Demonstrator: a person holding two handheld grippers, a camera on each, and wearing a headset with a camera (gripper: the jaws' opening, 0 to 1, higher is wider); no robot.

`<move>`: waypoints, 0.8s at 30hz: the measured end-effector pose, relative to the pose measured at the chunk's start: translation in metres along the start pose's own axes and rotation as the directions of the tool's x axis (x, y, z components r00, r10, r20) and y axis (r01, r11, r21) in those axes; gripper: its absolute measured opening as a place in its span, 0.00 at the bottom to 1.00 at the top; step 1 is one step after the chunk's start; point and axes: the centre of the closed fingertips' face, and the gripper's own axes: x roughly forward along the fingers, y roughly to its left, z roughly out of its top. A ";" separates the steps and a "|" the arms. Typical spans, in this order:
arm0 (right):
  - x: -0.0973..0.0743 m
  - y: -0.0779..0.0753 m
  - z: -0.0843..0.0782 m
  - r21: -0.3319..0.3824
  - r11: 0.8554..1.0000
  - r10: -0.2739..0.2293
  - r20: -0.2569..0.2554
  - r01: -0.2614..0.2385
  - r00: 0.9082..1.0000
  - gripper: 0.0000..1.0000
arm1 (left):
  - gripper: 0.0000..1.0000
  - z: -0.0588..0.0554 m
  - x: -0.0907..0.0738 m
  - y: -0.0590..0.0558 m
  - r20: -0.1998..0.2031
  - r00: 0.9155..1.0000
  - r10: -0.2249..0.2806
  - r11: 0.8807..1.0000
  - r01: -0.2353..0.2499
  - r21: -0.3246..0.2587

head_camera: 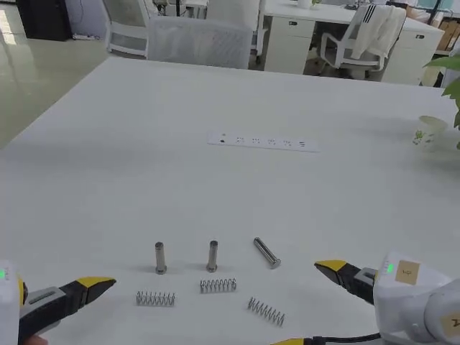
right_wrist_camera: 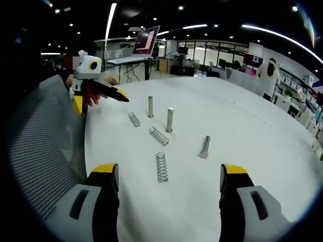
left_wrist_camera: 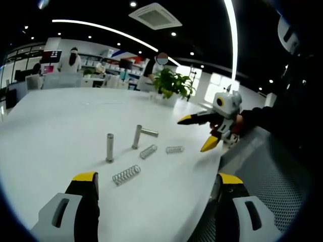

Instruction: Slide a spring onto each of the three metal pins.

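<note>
Three metal pins rest on the white table [head_camera: 230, 194]: the left pin [head_camera: 160, 257] and the middle pin [head_camera: 213, 256] stand upright on their heads, and the right pin [head_camera: 267, 252] lies on its side. Just in front of them lie three loose springs: left spring [head_camera: 156, 298], middle spring [head_camera: 218, 286], right spring [head_camera: 266, 311]. My left gripper [left_wrist_camera: 157, 178] is open and empty, left of the springs. My right gripper [right_wrist_camera: 169, 169] is open and empty too, with the nearest spring [right_wrist_camera: 161, 166] ahead of its jaws. In the head view the right gripper [head_camera: 309, 305] sits right of the springs.
A white power strip [head_camera: 262, 141] lies across the middle of the table. At the far right stand a paper cup [head_camera: 430, 131] and a green plant [head_camera: 451, 79]. Office chairs [head_camera: 194, 39] line the far edge. A mesh chair [right_wrist_camera: 45, 136] is near the table's front edge.
</note>
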 end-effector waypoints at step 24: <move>0.000 0.004 0.002 0.004 1.000 0.006 0.006 -0.006 1.000 0.81 | 0.91 -0.004 -0.003 0.005 -0.022 0.999 0.028 1.000 -0.028 0.000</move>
